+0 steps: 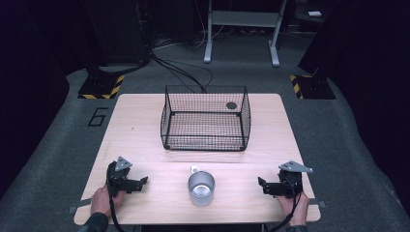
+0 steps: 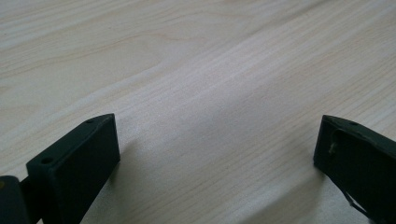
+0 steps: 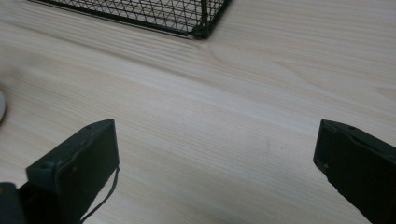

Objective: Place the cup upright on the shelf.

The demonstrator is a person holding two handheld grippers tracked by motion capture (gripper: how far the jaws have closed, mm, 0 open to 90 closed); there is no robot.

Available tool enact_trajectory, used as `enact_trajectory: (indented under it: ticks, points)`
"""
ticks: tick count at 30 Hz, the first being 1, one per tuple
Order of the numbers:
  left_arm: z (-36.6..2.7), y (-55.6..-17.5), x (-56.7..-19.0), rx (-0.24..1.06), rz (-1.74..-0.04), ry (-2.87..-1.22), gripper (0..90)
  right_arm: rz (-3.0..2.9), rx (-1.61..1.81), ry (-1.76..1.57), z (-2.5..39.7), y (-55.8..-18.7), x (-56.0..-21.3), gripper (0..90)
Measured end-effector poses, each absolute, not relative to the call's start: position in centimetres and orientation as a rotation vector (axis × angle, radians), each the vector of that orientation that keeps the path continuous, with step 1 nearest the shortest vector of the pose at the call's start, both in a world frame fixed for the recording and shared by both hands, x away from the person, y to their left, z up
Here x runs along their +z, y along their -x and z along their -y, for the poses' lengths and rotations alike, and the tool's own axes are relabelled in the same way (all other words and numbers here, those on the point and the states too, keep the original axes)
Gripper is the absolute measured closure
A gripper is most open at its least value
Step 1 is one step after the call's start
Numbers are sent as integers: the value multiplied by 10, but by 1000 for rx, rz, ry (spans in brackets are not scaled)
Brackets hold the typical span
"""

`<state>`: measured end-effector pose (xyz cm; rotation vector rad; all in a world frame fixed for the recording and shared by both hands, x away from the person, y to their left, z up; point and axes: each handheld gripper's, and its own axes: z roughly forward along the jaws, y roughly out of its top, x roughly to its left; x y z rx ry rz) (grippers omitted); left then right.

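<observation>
A metal mug [image 1: 201,187] stands upright near the table's front edge, its handle toward the far side. Behind it a black wire basket [image 1: 168,126] sits at the table's middle, with a small dark round thing [image 1: 231,105] at its far right. My left gripper [image 1: 143,182] rests on the table to the mug's left, open, jaws pointing toward the mug. My right gripper [image 1: 261,184] rests to the mug's right, open, jaws also facing the mug. In the gripper views each pair of jaws [image 2: 217,149] [image 3: 217,149] stands wide apart over bare wood.
The light wooden table [image 1: 145,140] has bare room on both sides of the basket. A basket corner [image 3: 204,29] shows in the right gripper view. Beyond the table lie grey floor, cables, a metal stand [image 1: 241,29] and hazard-striped bases [image 1: 102,87].
</observation>
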<state>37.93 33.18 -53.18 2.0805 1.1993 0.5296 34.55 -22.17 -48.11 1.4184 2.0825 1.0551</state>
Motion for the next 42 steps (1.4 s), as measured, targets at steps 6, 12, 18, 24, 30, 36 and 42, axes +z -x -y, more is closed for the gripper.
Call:
enact_trajectory:
  ticks: [6,12,18,24,30,36,42]
  points:
    - [-332,-379,-532,526,-1198,-2083,2,-2095,1075,-1385,214,-342,-475,0]
    - [-332,-379,-531,523,-1199,-2087,2,-2120,1098,-1330,198,-338,-467,0]
    - [-332,-379,-531,520,-1200,-2086,2,-2141,1134,-1282,185,-334,-457,0]
    - [-332,-379,-531,518,-1199,-2087,2,-2177,1178,-1231,170,-331,-448,0]
    - [-332,-379,-532,527,-1200,-2078,2,-2212,1205,-1177,151,-329,-440,0]
    - [-332,-379,-532,528,-1200,-2077,2,-2255,1220,-1113,131,-326,-436,0]
    - [-332,-379,-532,528,-1200,-2076,2,-2300,1224,-1061,114,-326,-434,0]
